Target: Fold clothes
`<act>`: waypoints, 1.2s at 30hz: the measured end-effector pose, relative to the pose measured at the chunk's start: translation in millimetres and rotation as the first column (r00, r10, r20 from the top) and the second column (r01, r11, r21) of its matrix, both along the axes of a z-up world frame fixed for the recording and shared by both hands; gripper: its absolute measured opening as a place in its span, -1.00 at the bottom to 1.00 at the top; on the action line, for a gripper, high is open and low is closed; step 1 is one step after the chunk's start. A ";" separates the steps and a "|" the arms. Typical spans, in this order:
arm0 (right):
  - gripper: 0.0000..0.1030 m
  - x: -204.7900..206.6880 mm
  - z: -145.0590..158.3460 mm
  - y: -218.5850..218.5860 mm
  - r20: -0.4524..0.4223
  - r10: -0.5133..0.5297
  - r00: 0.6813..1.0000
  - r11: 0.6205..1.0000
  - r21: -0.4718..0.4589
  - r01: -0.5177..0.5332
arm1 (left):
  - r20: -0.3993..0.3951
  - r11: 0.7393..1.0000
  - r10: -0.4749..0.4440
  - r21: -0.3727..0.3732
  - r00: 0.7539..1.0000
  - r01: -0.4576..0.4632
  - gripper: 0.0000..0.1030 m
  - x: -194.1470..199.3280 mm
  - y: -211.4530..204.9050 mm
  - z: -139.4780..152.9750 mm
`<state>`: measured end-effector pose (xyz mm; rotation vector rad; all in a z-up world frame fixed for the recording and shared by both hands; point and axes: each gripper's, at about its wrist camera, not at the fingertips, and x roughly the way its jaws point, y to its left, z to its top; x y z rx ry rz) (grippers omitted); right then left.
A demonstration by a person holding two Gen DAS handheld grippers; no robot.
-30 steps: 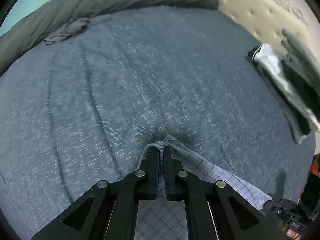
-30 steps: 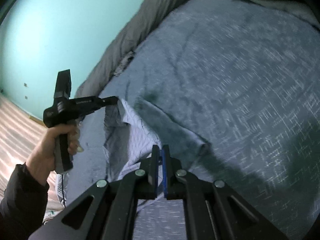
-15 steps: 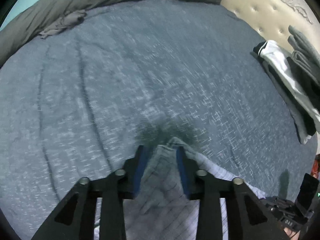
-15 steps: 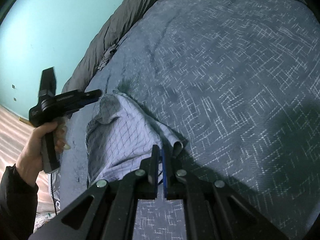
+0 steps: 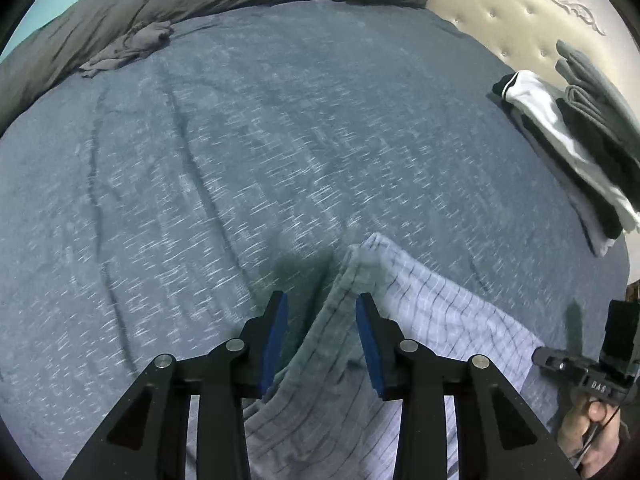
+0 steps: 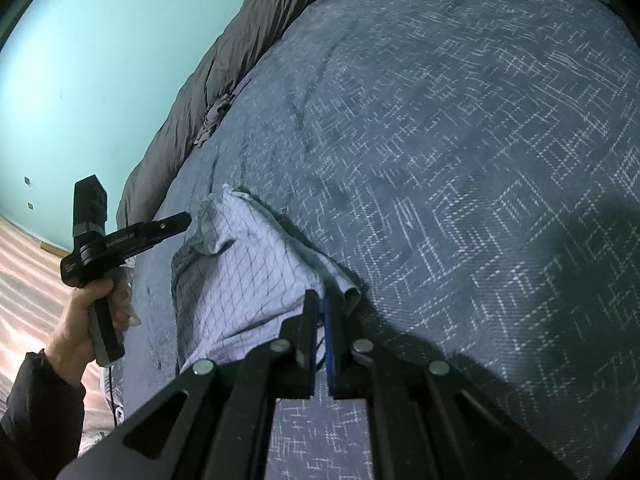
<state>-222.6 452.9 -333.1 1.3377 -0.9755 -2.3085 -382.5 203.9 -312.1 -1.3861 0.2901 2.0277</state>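
The thin checked garment (image 5: 420,320) lies limp near the bed's (image 5: 280,140) near edge. The left hand-held gripper (image 5: 320,320) stands partly open, its jaws having just parted, cloth loose between them. The right hand-held gripper (image 6: 320,312) pinches a corner. Soft and light, it is best held at corners.

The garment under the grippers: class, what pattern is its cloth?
The garment is pale with a thin dark grid check, clearest in the right wrist view.
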 end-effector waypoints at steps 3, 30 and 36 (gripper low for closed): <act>-0.95 2.0 1.8 2.4 -0.007 0.003 1.000 1.000 0.000 -0.003 | 0.005 1.000 -0.013 0.006 1.000 0.013 -0.25 -0.4 12.1 -2.2; -0.95 10.7 -6.1 14.8 0.017 0.002 1.000 1.000 0.011 -0.002 | 0.003 1.000 0.018 -0.013 1.000 -0.018 -0.88 -20.4 59.2 -15.7; -0.95 7.0 -9.5 13.6 0.022 -0.002 1.000 1.000 0.003 0.001 | -0.017 1.000 0.017 0.024 1.000 -0.017 -0.33 -21.9 30.0 7.8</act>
